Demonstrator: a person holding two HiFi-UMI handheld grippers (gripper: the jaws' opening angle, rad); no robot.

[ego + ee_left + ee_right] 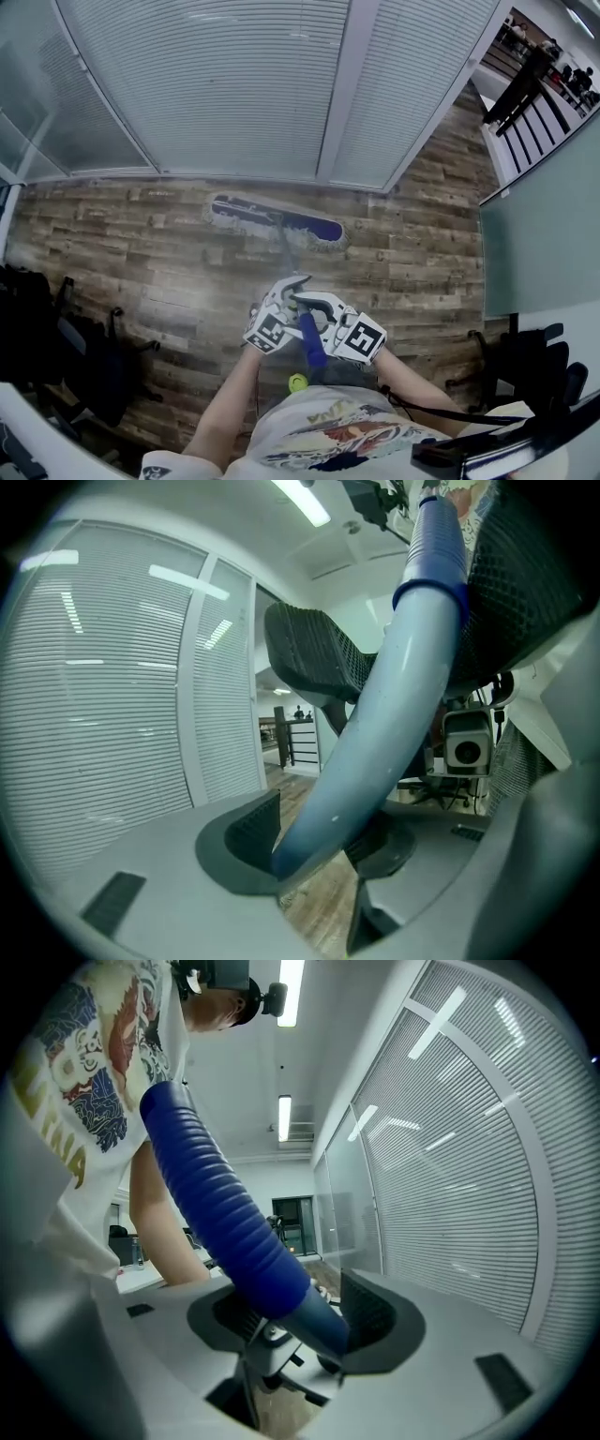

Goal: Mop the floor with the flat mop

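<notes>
A plank wood floor (141,253) runs to a far wall of glass panels behind shut white blinds (216,84). The flat mop head (277,218), blue with a pale fringe, lies flat on the boards near the foot of that wall, its right end a little nearer. The mop handle (310,339) slants back to the person. The left gripper (319,843) clamps the handle's smooth pale-blue shaft. Just beside it, the right gripper (305,1321) pinches the ribbed dark-blue grip (216,1204).
</notes>
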